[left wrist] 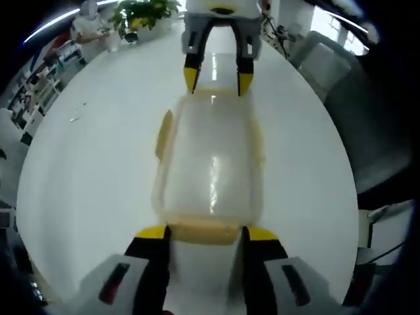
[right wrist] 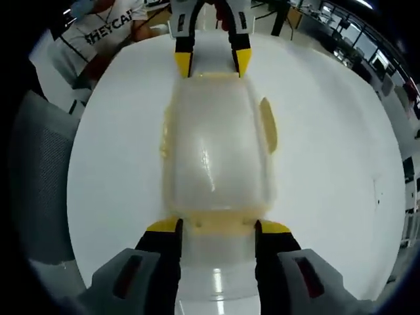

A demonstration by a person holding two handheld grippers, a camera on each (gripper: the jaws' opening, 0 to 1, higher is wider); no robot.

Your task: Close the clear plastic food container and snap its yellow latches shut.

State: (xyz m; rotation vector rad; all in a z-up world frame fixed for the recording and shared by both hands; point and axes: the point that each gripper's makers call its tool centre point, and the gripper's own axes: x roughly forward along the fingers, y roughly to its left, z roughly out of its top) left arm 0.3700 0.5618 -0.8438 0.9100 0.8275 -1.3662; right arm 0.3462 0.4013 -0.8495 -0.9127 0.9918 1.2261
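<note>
The lid sits on the container (left wrist: pixel 210 164); one side latch (left wrist: pixel 164 134) sticks out unsnapped; left tongs (left wrist: pixel 205 231) and right tongs (right wrist: pixel 216 226) stand open astride the end latches, gripping nothing.

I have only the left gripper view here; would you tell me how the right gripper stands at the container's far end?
Observer: In the right gripper view, the right gripper is open, with one jaw on each side of the yellow end latch of the container.
Operator: Thank you. Is anyone behind my left gripper?
Observer: Yes. A person in a white lettered shirt is at the table's far edge, beyond the left gripper.
Operator: Is anything else beside the table there?
Observer: A grey chair stands at the edge of the white table, on that view's left.
</note>
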